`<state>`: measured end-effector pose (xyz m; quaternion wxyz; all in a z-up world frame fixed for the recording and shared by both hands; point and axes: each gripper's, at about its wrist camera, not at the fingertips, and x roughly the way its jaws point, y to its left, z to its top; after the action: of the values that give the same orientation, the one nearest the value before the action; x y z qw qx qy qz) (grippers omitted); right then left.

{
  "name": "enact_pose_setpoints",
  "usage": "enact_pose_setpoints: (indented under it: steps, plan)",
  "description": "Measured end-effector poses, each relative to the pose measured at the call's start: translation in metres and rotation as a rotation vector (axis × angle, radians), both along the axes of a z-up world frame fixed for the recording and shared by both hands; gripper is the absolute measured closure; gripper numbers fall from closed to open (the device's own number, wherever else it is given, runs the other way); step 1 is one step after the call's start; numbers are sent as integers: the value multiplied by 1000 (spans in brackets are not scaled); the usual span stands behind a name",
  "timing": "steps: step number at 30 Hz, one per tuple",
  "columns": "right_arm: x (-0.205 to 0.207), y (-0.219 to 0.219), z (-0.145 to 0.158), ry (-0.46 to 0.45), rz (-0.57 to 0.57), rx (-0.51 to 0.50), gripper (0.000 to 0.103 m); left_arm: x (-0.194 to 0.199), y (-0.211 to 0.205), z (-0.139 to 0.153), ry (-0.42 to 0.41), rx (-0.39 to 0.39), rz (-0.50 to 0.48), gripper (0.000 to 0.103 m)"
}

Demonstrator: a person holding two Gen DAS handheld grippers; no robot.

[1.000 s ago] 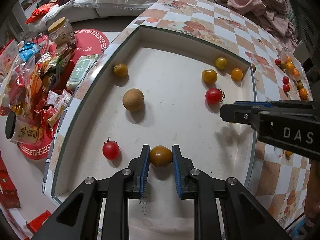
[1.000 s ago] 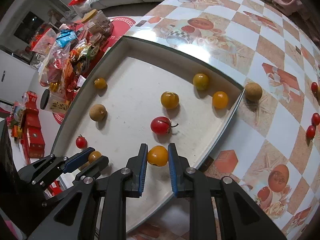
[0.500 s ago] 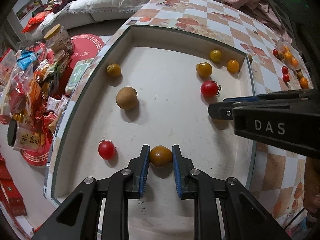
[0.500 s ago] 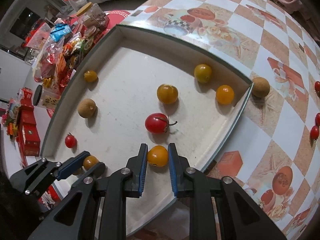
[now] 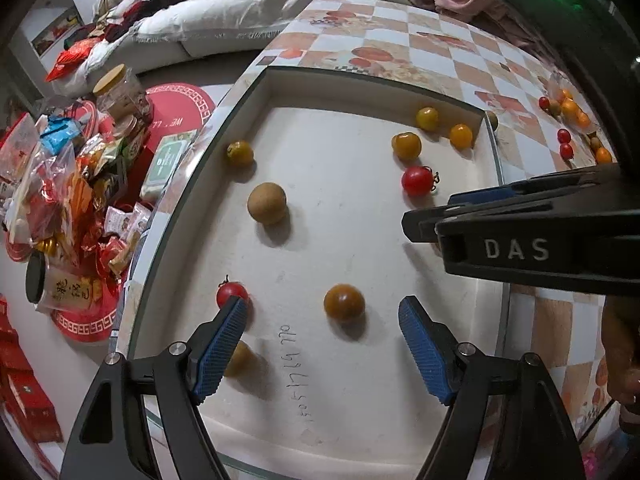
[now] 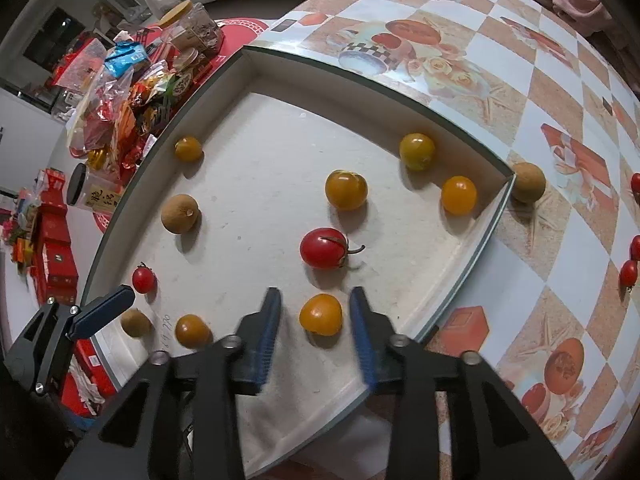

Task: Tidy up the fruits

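In the left wrist view my left gripper (image 5: 322,302) points down into a white tray (image 5: 360,92), its jaws opening wide. A brownish-orange tomato (image 5: 344,303) lies on the tray floor between the blue pads, touching neither. In the right wrist view my right gripper (image 6: 315,293) is blurred, its jaws opening. An orange tomato (image 6: 321,314) rests on the floor between them, clear of both pads. Other fruit lies in the tray: a red tomato (image 6: 323,248), a brown longan (image 6: 180,213), a small red tomato (image 6: 143,278) and three yellow tomatoes near the far corner (image 6: 417,151).
A longan (image 6: 528,182) sits on the checked tablecloth just outside the tray corner. Small red tomatoes (image 6: 628,272) and a bag of fruit (image 5: 568,108) lie further right. Snack packets (image 5: 80,184) crowd the floor to the left. A hand (image 5: 624,344) shows at right.
Both grippers have opened and let go of their tomatoes, which now lie free on the tray floor. Neither hand has shifted much.
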<state>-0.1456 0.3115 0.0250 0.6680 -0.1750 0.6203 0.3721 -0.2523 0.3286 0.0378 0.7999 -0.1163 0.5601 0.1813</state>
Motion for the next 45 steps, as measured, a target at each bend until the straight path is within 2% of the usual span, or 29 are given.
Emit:
enact_pose_setpoints:
  steps: [2, 4, 7, 11, 12, 13, 15, 22, 23, 24, 27, 30, 39, 45]
  plan:
    - [-1, -1, 3, 1, -3, 11, 54, -2, 2, 3, 2, 2, 7, 24]
    - [-1, -2, 12, -13, -9, 20, 34, -4, 2, 6, 7, -2, 14, 24]
    - [-2, -5, 27, -28, -29, 47, 23, -8, 3, 7, 27, -23, 13, 24]
    - [-6, -14, 44, -55, -56, 38, 21, -14, 2, 16, 32, -33, 8, 23]
    - [-8, -16, 47, -61, -57, 33, 21, -16, 3, 19, 32, -36, 10, 19]
    - [-10, -18, 51, -69, -59, 24, 20, -17, 4, 22, 32, -40, 13, 1]
    - [-13, -23, 55, -74, -64, 13, 14, -20, 5, 28, 22, -38, 19, 0]
    - [-22, -43, 70, -111, -96, -41, 11, -27, 4, 42, 57, -46, 5, 0]
    - [-24, -43, 72, -115, -92, -53, 9, -29, 4, 44, 57, -43, 6, 0]
    - [-27, -45, 76, -125, -86, -63, 0, -31, 4, 47, 57, -38, 7, 0]
    - [-34, -49, 88, -150, -80, -65, 0, -37, 5, 58, 62, -4, 12, 0]
    - [-40, -52, 99, -146, -82, -71, 0, -39, 7, 61, 102, 21, 12, 0]
    - [-59, -56, 123, -176, -85, -98, 0, -44, 7, 80, 133, 27, -30, 0]
    - [-60, -62, 131, -181, -114, -95, 0, -45, 4, 94, 126, 31, -59, 0]
